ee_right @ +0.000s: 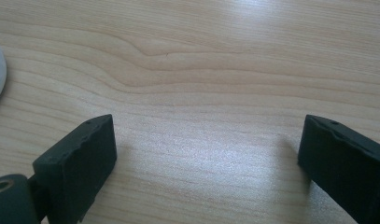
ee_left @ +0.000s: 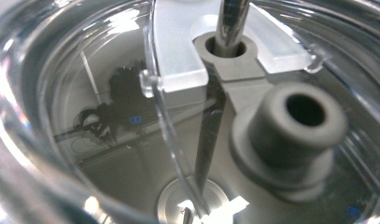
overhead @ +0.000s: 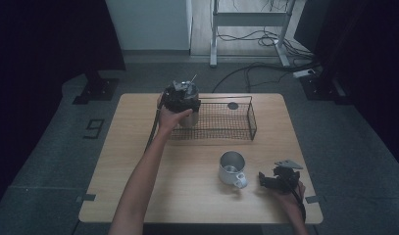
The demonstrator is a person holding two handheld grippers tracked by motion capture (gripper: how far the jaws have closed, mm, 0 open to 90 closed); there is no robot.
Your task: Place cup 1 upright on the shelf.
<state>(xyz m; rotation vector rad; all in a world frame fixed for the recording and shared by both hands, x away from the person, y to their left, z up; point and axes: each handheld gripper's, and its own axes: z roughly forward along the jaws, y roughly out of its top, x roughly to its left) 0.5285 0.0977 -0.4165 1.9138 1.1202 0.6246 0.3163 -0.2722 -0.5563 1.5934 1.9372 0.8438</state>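
Table: light wood-grain top [overhead: 153, 186], rectangular with rounded corners; the grain runs in long wavy bands in the right gripper view.
Basket: one black wire-mesh basket [overhead: 236, 128], rectangular and open-topped, at about 12 o'clock on the table, near the far edge.
Clear cup: one glass-like round vessel [overhead: 188, 98] with a shiny metal straw, at the basket's 9 o'clock end; whether it rests on the mesh floor or is lifted I cannot tell.
Inside the cup: the left gripper view looks down on a frosted lid piece [ee_left: 178, 51], a grey rubbery spout [ee_left: 290, 135] and the steel straw [ee_left: 227, 23] through its hole.
Left gripper: the left gripper [overhead: 180, 100] is at the cup, hand wrapped around it; I cannot tell how the jaws stand.
Mug: one brushed-metal mug [overhead: 232, 168] with a pale handle, upright and open, at about 5 o'clock from the table's centre.
Right gripper: the right gripper [overhead: 271, 182] lies at 3 o'clock of the mug, near the table's right front corner; jaws spread wide apart with bare wood between them [ee_right: 206, 154].
Open room: the whole left half of the table is bare; a free strip lies between basket and mug.
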